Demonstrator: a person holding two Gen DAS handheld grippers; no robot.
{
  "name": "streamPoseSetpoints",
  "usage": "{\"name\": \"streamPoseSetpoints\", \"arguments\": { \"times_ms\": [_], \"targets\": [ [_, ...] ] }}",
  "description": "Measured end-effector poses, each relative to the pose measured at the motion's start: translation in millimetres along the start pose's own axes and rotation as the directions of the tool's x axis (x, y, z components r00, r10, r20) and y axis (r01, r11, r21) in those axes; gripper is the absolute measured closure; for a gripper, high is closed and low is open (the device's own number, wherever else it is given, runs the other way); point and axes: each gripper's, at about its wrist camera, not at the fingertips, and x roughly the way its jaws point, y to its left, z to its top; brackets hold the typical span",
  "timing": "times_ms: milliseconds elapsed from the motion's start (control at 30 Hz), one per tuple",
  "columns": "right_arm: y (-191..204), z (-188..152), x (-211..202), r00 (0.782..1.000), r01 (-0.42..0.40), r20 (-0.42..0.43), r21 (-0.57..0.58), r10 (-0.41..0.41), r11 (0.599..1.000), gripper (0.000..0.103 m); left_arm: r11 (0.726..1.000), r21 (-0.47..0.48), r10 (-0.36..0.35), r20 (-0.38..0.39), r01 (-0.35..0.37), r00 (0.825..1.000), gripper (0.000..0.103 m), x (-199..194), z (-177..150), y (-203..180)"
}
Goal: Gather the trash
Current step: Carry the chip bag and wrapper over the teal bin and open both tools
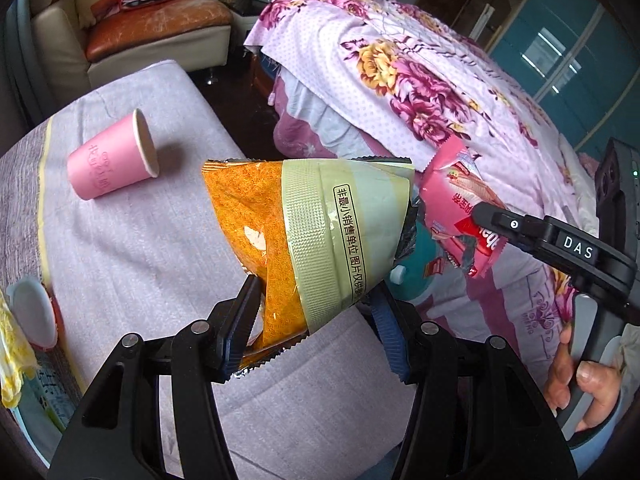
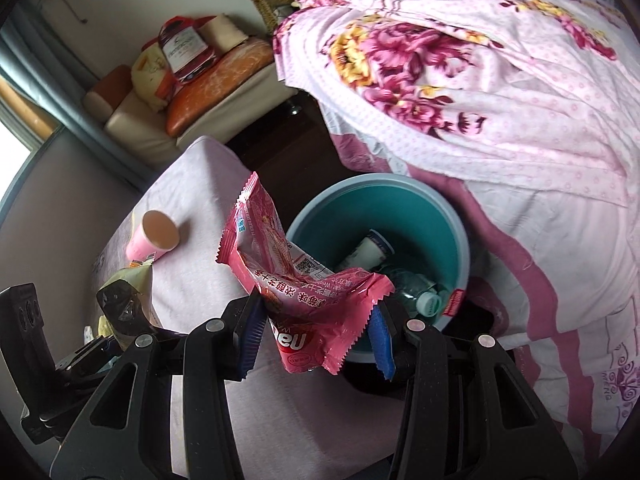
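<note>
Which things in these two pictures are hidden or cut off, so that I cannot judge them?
- Teal bin, left wrist view: almost all hidden behind the orange snack bag.
- Bin contents, right wrist view: partly covered by the pink wrapper; only a bottle cap and a white container show.
- White lid, left wrist view: cut off by the picture edge.
- Pink cup: whether anything is inside, no view tells.

Soft daylight, sharp, fisheye-warped edges
</note>
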Motion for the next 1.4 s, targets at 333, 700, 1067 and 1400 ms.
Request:
{"name": "streamPoseSetpoints", "arguments": {
  "times_ms": [333,700,1067,1400],
  "targets": [
    [-33,14,8,0.999,0.044,0.012,0.041,-0.044,0.998,0.059,0.999,0.04,-0.004,-0.075,0.007,0.997,0.046,46,17,-28],
    [-55,25,18,0.997,0.078,0.005,0.079,-0.078,0.994,0.059,0.998,0.067,-0.008,-0.13,0.017,0.992,0.046,81,29,-47],
    [-63,29,22,0.995,0.098,-0.002,0.084,-0.099,0.992,0.059,0.997,0.082,0.009,-0.137,0.003,0.991,0.017,94,30,-55],
    [-55,28,30,0.995,0.099,-0.029,0.084,-0.097,0.992,0.035,1.0,0.028,-0.003,-0.151,0.007,0.988,0.013,86,23,-36]
  ]
}}
